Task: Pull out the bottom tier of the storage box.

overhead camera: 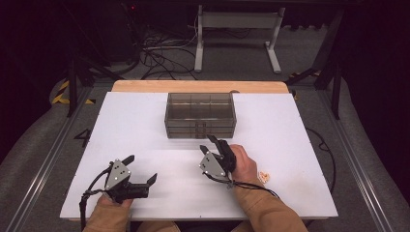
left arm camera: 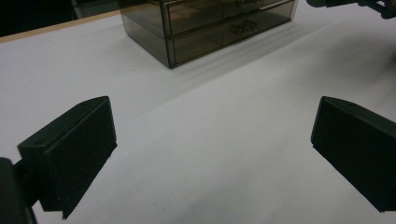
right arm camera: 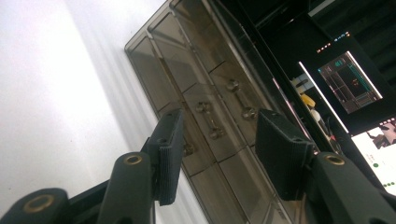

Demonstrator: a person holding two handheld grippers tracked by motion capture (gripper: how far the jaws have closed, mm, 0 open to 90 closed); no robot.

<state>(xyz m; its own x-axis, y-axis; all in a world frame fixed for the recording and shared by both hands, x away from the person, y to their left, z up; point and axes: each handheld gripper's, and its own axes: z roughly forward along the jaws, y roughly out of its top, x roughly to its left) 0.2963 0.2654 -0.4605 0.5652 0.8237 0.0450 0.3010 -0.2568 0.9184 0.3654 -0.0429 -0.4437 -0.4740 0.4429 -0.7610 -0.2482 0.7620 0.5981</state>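
Your right gripper (overhead camera: 211,143) has its jaws apart, lined up on a drawer handle (right arm camera: 212,122) of the smoky organizer (overhead camera: 200,115) near the bench's (overhead camera: 145,125) far edge. Left gripper (overhead camera: 140,169) idles wide open near the front edge, out of the way.

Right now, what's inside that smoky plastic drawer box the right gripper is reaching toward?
The drawer box has open top compartments that look empty. Its front drawers are shut; the tinted fronts show only handles, so their contents can't be told. The right gripper hovers open just before them.
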